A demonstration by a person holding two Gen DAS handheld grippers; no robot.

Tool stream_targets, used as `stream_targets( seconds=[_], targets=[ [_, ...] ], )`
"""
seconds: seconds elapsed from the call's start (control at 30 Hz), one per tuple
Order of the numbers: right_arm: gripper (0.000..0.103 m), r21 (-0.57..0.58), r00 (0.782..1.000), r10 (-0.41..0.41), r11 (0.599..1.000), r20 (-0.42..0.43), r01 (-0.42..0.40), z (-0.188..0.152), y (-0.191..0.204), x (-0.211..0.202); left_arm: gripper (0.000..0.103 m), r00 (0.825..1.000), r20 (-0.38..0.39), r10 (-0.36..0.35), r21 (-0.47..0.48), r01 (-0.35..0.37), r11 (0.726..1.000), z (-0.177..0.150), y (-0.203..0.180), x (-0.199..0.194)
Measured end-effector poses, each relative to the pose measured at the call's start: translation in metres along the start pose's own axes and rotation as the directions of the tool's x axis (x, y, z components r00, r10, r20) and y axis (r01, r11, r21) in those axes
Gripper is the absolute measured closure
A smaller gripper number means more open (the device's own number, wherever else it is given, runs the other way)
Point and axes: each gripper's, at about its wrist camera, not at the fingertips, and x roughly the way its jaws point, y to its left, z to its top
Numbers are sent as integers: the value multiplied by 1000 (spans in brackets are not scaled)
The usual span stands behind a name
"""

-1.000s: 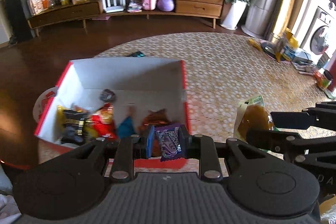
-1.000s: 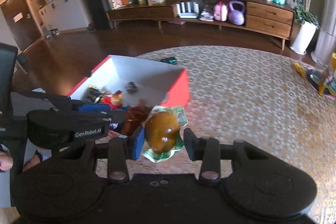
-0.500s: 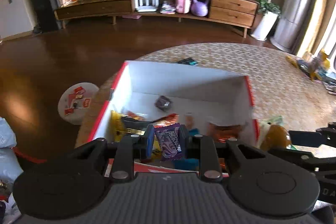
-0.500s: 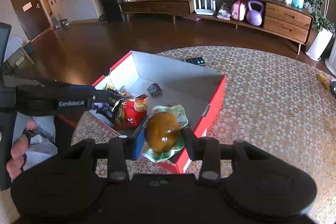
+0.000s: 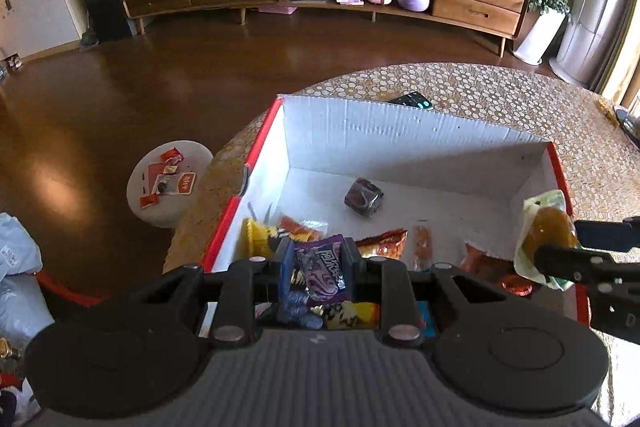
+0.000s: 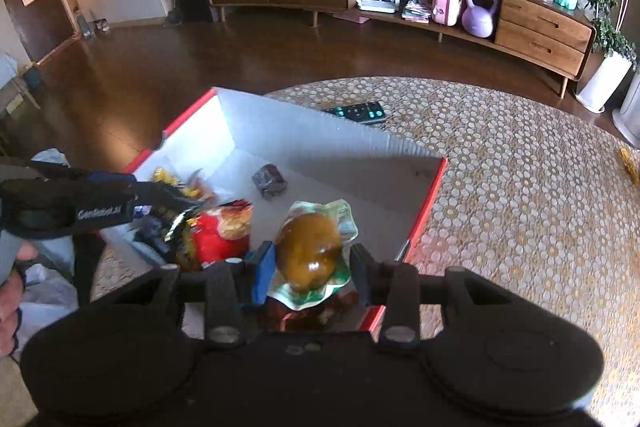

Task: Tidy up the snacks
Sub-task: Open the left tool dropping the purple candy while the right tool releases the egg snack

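I have both tongs loaded over the red-edged box (image 5: 416,143) on the worktop (image 6: 520,187): the left tongs (image 5: 318,269) are clamped tight on a purple snack packet (image 5: 320,267), the right tongs (image 6: 310,259) partly closed around a brown egg-shaped snack in its green-edged wrapper (image 6: 310,251). I'd lower each well inside the walls before letting go, dropping onto bare floor beside the dark wrapped sweet (image 5: 363,197), not the heaped packets.
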Motion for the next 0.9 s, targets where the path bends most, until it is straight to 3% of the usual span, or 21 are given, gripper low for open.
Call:
stream_targets(
  seconds=[0.4,0.53,0.67,0.77,0.8,0.87,0.9],
  targets=[
    [63,-15,999,4,1000,-53,-5,3,0,37,78,999,-52,-3,21,4,1000,9,-23,45],
    [68,-5,998,5,1000,-57,-5,2,-1,39,78,998,-62,-15,12,16,1000,8,-24,51],
    [61,-8,997,8,1000,-72,-8,1,-1,39,77,997,-75,-31,-14,30,999,8,-22,51],
    [46,5,998,17,1000,-68,-17,-3,-1,36,74,996,-77,-41,-33,39,999,5,-20,49],
    [42,9,998,21,1000,-62,-20,-4,-2,34,72,996,-77,-42,-35,39,999,4,-19,48],
    [38,11,998,24,1000,-50,-24,-6,-1,29,58,996,-74,-47,-42,44,998,1,-18,44],
    [36,12,999,27,1000,-47,-26,-7,-1,27,41,997,-64,-47,-48,44,998,0,-17,41]
  ],
)
